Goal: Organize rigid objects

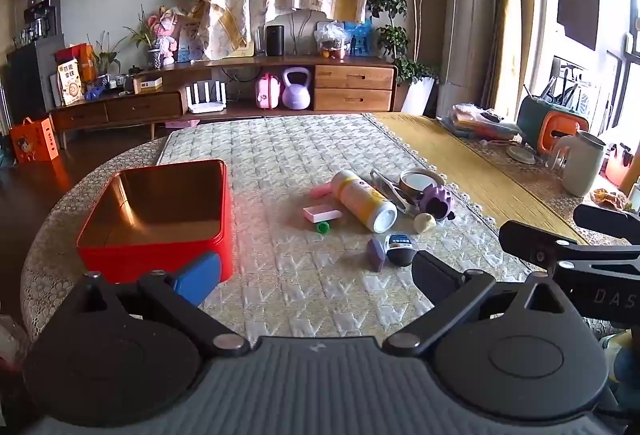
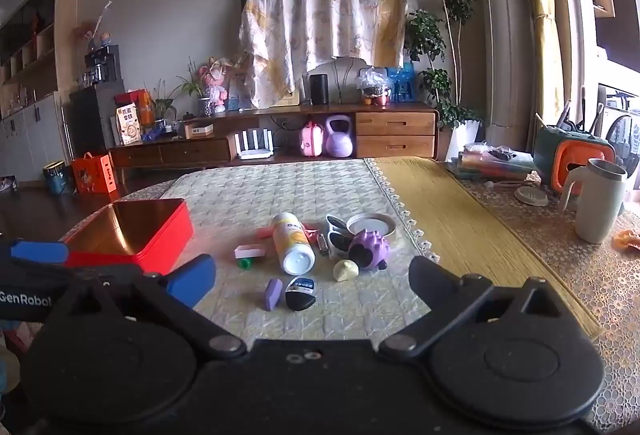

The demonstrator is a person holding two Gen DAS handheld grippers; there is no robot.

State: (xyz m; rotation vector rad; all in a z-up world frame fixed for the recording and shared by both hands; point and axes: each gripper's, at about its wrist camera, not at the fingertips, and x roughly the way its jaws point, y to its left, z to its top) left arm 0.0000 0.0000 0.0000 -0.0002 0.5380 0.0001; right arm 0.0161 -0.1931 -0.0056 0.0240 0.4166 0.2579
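Red tin box [image 1: 160, 219], lidless and empty, stands at the left of the quilted table mat [image 1: 304, 287]. Well to its right lies a cluster: white-and-yellow bottle [image 1: 366, 201] on its side, pink block [image 1: 322, 214], green cap [image 1: 323, 227], purple eraser [image 1: 376, 254], spiky purple toy [image 1: 438, 201], tape roll [image 1: 418, 181]. Left gripper [image 1: 316, 275] and right gripper [image 2: 312, 279]: jaws spread wide, nothing between them, above the mat.
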